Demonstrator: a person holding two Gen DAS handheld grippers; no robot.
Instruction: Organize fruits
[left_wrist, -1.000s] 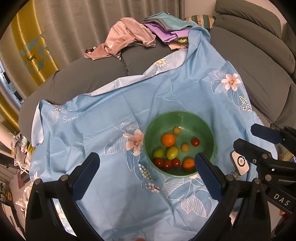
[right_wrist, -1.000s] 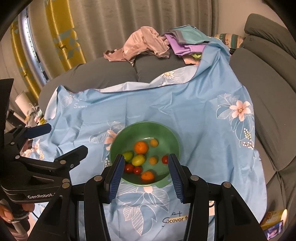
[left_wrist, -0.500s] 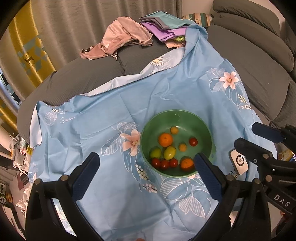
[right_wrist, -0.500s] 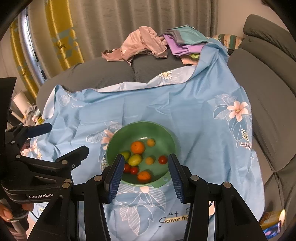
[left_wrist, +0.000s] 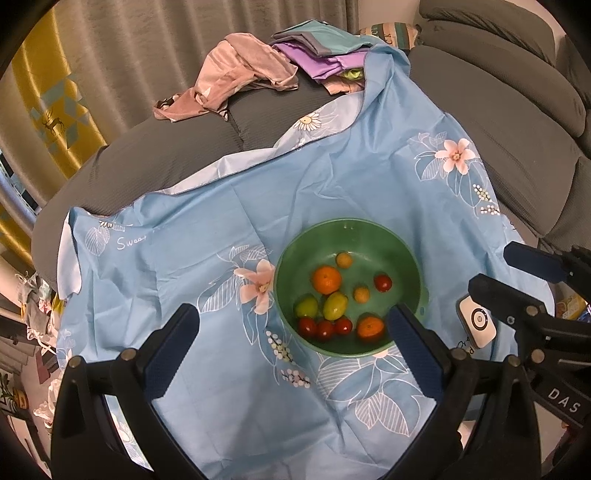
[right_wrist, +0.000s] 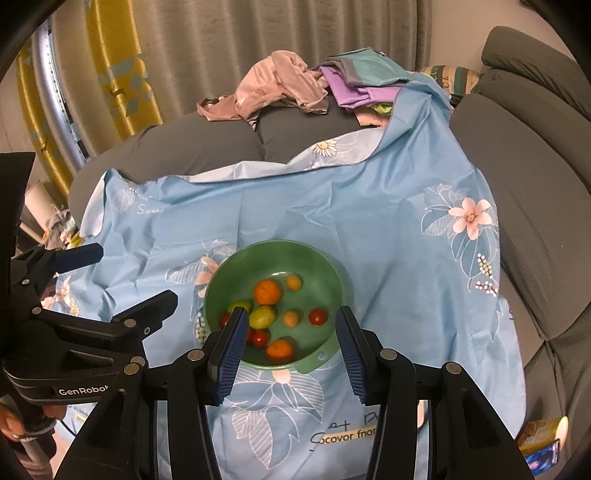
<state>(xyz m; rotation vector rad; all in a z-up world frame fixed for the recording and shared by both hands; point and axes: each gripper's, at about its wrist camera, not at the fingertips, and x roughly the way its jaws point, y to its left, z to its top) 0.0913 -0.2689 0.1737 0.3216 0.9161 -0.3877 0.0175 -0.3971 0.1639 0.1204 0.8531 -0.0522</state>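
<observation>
A green bowl (left_wrist: 369, 230) sits on a blue flowered cloth (left_wrist: 207, 229). It holds several small fruits: an orange (left_wrist: 326, 279), a green one (left_wrist: 335, 305), red ones (left_wrist: 325, 328) and small yellow ones. The bowl also shows in the right wrist view (right_wrist: 258, 254). My left gripper (left_wrist: 291, 341) is open and empty, held above the cloth in front of the bowl. My right gripper (right_wrist: 290, 339) is open and empty, above the bowl's near rim. It also shows in the left wrist view (left_wrist: 506, 273) to the right of the bowl.
The cloth lies over a grey sofa (left_wrist: 517, 122). A pile of pink, purple and teal clothes (left_wrist: 280, 62) lies at the back. Grey and yellow curtains (left_wrist: 66, 85) hang behind. Clutter lies on the floor at the left (left_wrist: 33, 306).
Both grippers have drawn back and up a little, so the bowl sits slightly further left in the left wrist view. Both grippers stay open and the fruits have not moved.
</observation>
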